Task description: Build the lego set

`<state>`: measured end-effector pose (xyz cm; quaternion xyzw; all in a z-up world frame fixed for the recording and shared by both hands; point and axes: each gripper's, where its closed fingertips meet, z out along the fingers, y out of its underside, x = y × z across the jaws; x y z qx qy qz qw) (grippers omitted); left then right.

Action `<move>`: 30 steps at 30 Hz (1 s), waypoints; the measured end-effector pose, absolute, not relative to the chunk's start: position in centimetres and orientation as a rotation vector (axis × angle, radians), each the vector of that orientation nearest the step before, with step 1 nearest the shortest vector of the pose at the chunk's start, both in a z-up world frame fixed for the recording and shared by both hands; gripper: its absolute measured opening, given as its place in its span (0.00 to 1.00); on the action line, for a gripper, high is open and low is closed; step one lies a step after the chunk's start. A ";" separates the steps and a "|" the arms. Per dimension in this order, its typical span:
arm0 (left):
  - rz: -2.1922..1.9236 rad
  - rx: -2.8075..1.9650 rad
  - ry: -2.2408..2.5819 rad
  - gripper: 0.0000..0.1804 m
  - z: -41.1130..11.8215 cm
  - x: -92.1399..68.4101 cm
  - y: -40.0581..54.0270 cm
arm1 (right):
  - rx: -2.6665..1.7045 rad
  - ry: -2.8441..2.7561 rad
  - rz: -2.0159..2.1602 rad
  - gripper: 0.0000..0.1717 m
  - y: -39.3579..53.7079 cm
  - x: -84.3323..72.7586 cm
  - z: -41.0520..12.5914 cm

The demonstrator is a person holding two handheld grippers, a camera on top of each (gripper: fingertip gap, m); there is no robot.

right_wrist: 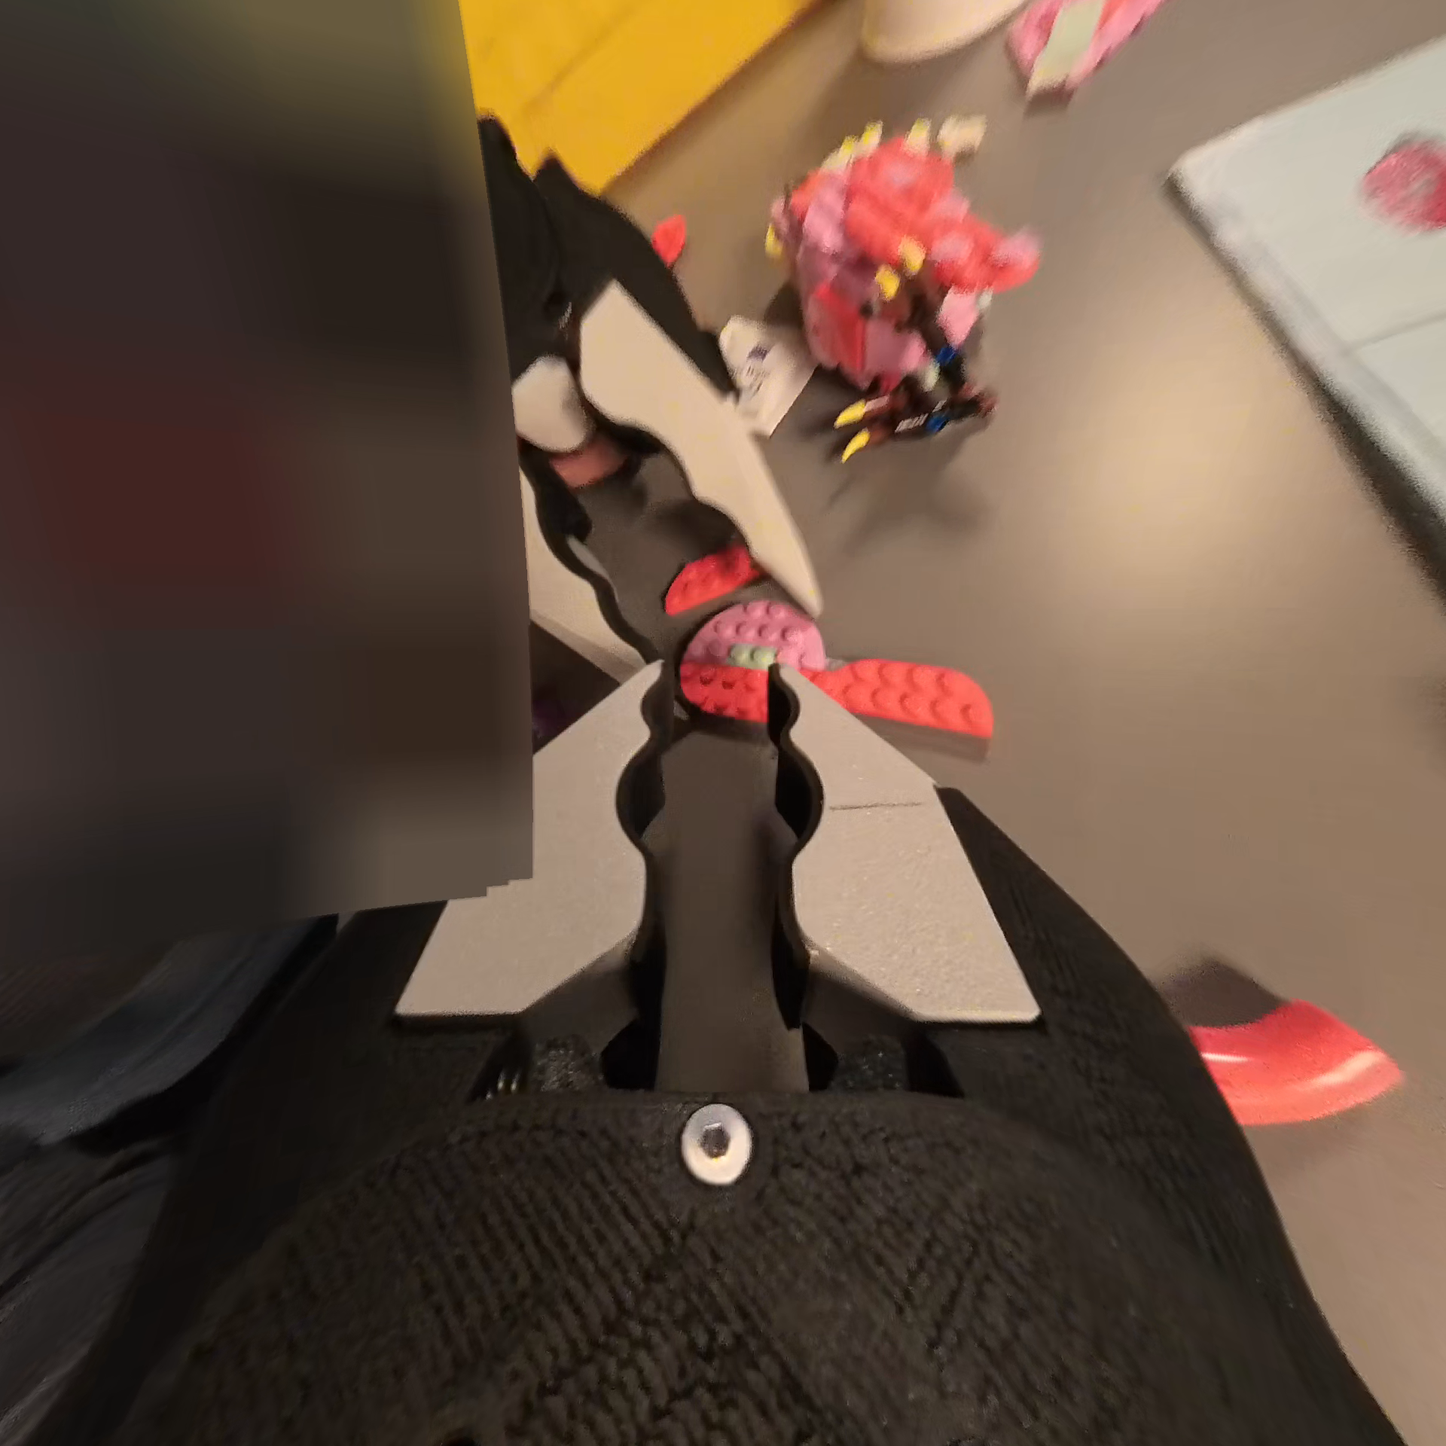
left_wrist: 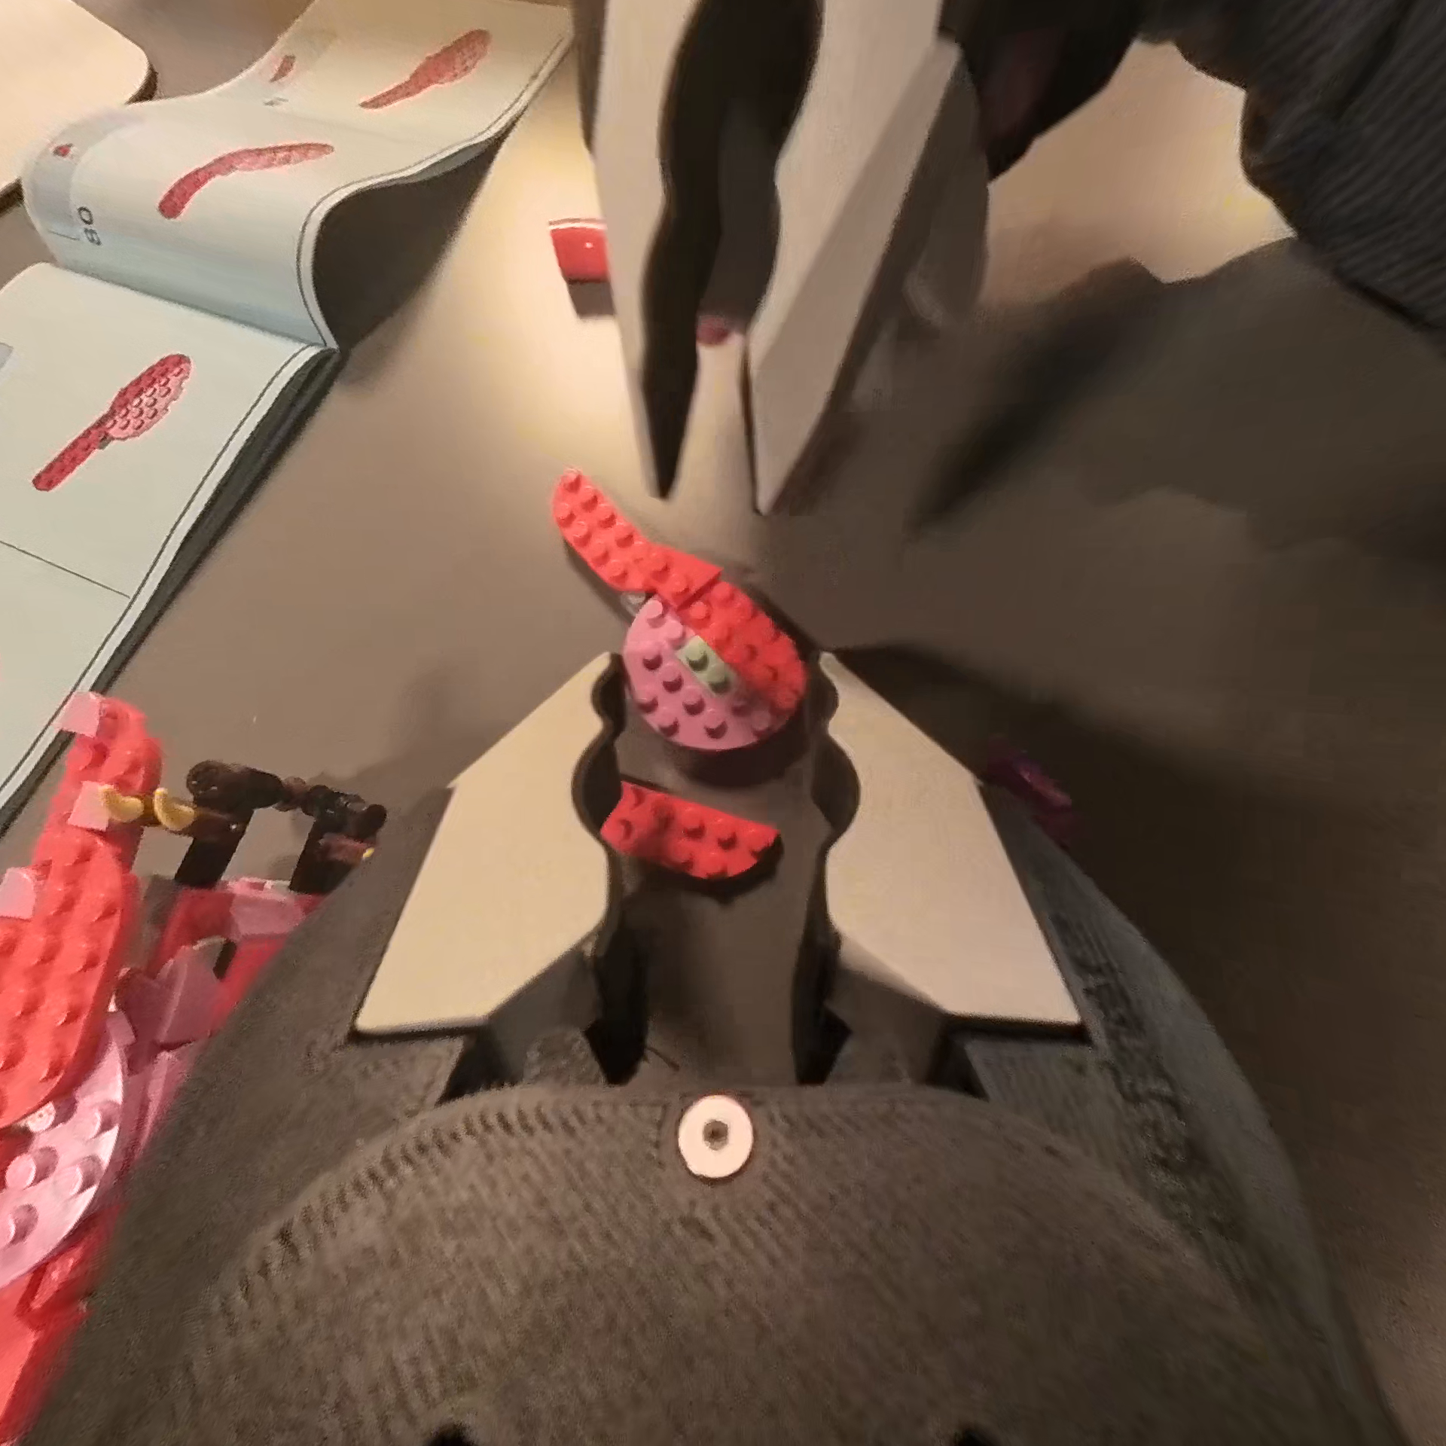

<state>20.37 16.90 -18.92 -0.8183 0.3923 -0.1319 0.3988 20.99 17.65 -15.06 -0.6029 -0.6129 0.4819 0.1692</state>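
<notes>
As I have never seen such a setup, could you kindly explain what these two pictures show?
There is no robot arm. A person holds a two-finger gripper in each hand, and each gripper carries a camera looking along its own fingers. One picture comes from the left gripper, the other from the right gripper, and each also shows the other gripper opposite. On the brown table lie an open booklet, a red and pink brick model, a loose red curved plate and a smooth red piece. The left gripper seems to clamp a pink round plate with red plates stuck on it. The right gripper's fingers stand apart beside it, holding nothing.
</notes>
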 end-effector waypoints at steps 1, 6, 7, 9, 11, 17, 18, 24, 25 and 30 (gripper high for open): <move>-0.327 -2.064 1.003 0.25 -18.9 20.3 16.9 | -1.679 -1.705 1.345 0.13 18.3 20.8 -14.5; -0.290 -2.027 1.013 0.25 -18.5 19.7 17.4 | -1.534 -1.574 1.080 0.30 21.4 19.9 -12.9; -0.303 -2.016 0.995 0.25 -18.1 19.6 17.6 | -1.480 -1.597 1.003 0.34 21.4 19.9 -12.8; -0.388 -2.012 0.937 0.25 -17.3 19.5 17.7 | -1.329 -1.653 0.800 0.38 21.5 20.0 -12.8; -0.490 -2.010 0.870 0.25 -16.4 19.3 17.8 | -1.174 -1.696 0.603 0.42 21.4 20.0 -12.8; -0.799 -1.986 0.745 0.25 -14.4 19.2 17.7 | -0.717 -1.723 0.148 0.36 19.8 18.4 -13.4; -0.837 -1.979 0.733 0.25 -14.2 19.2 17.6 | -0.672 -1.725 0.101 0.34 19.6 18.1 -13.6; -0.981 -1.913 0.742 0.25 -12.7 19.5 17.0 | -0.572 -1.630 -0.139 0.19 21.1 18.0 -12.6; -1.000 -1.900 0.758 0.25 -12.6 19.7 16.7 | -0.577 -1.630 -0.179 0.17 21.6 18.1 -12.8; -0.827 -1.808 0.796 0.33 -12.1 19.6 17.4 | -0.596 -1.625 -0.301 0.01 23.0 18.4 -13.4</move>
